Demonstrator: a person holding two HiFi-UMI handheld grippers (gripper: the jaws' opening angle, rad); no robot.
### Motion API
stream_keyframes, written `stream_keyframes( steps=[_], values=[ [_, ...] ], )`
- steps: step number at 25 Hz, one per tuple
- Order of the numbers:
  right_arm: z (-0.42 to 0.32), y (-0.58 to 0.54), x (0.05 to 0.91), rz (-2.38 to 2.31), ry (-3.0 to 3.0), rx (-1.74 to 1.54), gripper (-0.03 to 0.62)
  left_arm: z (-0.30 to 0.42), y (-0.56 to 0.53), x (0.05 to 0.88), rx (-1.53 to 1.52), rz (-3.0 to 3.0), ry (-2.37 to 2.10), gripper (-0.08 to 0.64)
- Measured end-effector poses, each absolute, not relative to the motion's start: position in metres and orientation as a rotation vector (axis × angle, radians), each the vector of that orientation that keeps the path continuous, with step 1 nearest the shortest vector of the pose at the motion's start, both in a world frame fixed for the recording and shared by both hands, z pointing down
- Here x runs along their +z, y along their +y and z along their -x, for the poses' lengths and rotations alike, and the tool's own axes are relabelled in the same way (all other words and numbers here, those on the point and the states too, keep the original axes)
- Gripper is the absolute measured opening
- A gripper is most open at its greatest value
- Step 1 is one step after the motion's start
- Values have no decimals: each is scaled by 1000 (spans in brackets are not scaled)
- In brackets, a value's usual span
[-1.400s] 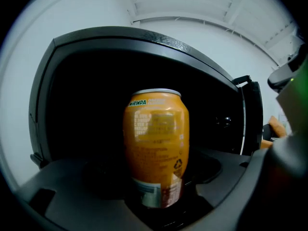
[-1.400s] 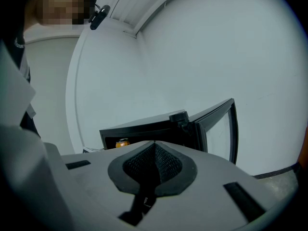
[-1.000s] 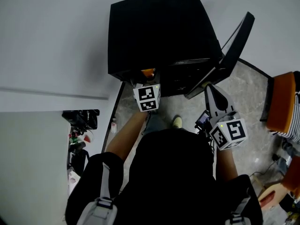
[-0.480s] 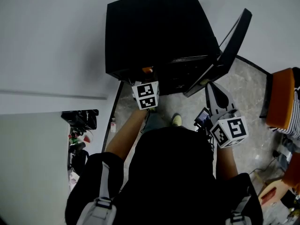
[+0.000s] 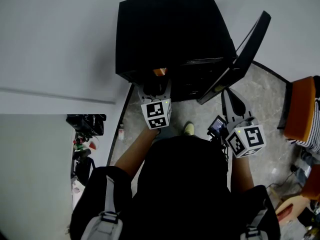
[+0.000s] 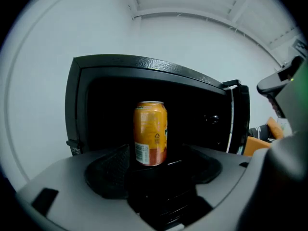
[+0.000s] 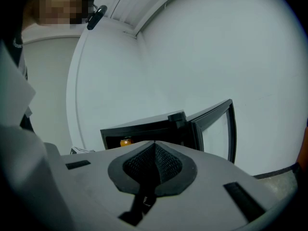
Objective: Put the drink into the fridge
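Note:
An orange drink can [image 6: 150, 133] stands upright just inside the open front of a small black fridge [image 6: 120, 66]. My left gripper [image 6: 156, 159] is open in front of it, its pads either side of the can's lower part and apart from it. In the head view the can [image 5: 160, 72] shows at the fridge [image 5: 170, 29] opening, beyond the left gripper [image 5: 156, 87]. The fridge door [image 5: 245, 54] hangs open to the right. My right gripper [image 5: 228, 92] is shut and empty near the door's lower edge. From the right gripper [image 7: 155, 146] view, the can [image 7: 126, 141] is a small orange spot.
An orange seat [image 5: 302, 109] stands at the right edge. A pile of dark clutter [image 5: 85, 134] and a small bottle [image 5: 121, 132] lie to the left on the floor. White walls surround the fridge; the marble floor [image 5: 265, 94] lies under the door.
My left gripper has drawn back from the fridge toward the person, and the can stays at the opening. The right gripper has hardly moved.

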State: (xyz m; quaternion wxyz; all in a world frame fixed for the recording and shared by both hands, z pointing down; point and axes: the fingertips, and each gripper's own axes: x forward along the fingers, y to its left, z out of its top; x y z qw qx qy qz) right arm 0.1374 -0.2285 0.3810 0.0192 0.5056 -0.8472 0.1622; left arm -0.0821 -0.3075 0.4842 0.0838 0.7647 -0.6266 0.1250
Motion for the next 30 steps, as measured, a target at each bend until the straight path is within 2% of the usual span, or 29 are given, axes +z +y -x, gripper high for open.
stream_keyframes(
  steps=[4,8,12,23,30],
  values=[
    [-139,-222,380,-1554,-2640,504,8,79,-281,476,369,-2308,-1850,333],
    [-144,-214,380,-1543,-2646,504,8,85,-255,452,345,-2327,-1896,128],
    [-148,-204,382,-1536,-2644,496,8,88,-231,433,305,-2346,-1878,14],
    [-133,-163,369,-1586,-2610,453,8,105,-178,402,208,-2356,-1765,14],
    [-94,-112,359,-1557,-2623,410,8,142,-115,393,250,-2357,-1783,14]
  ],
)
